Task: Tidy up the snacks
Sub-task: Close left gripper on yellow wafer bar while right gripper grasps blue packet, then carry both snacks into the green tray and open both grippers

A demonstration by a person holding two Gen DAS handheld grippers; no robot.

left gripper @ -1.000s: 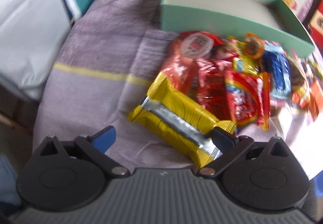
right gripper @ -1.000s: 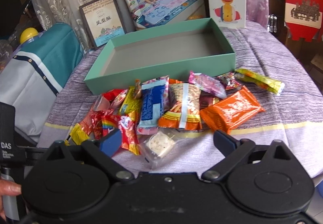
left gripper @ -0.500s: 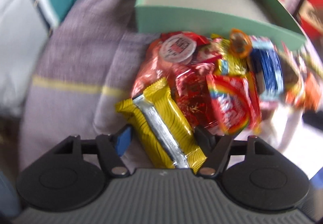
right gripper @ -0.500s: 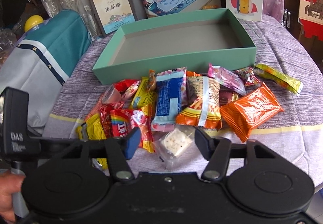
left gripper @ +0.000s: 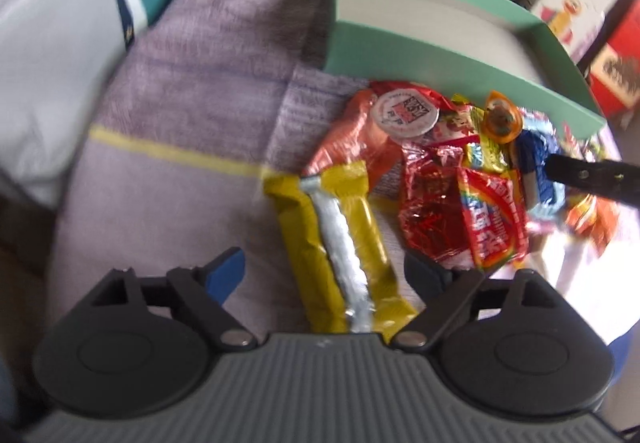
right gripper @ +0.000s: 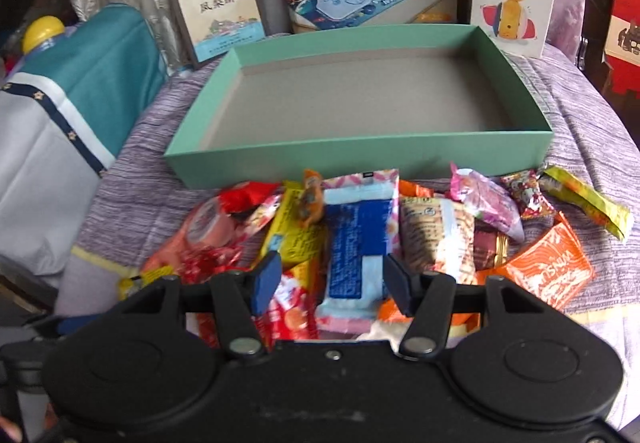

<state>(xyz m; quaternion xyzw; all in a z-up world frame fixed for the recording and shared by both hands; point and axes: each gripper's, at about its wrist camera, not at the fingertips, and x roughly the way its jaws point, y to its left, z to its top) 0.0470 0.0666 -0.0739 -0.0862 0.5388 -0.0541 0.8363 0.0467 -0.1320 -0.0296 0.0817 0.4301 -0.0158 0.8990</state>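
Observation:
A pile of snack packets lies on the purple cloth in front of an empty green box (right gripper: pixel 360 151), also in the left wrist view (left gripper: pixel 440 59). My left gripper (left gripper: pixel 332 275) is open, its jaws on either side of a yellow packet with a silver seam (left gripper: pixel 340 243). My right gripper (right gripper: pixel 328 279) is open over a blue and pink packet (right gripper: pixel 356 243), jaws on either side of it. An orange packet (right gripper: pixel 548 271) and a long yellow-green packet (right gripper: pixel 588 203) lie to the right. Part of the right gripper (left gripper: pixel 592 179) shows in the left wrist view.
A teal and white bag (right gripper: pixel 60 123) stands at the table's left edge. Boxed toys and a framed card (right gripper: pixel 216 11) lean behind the green box. A red box (right gripper: pixel 628 3) stands at the far right. A yellow stripe (left gripper: pixel 172 151) crosses the cloth.
My left gripper has centred on the yellow packet, its jaws narrowing then widening again. My right gripper has moved forward over the pile, and its jaws have narrowed around the blue and pink packet.

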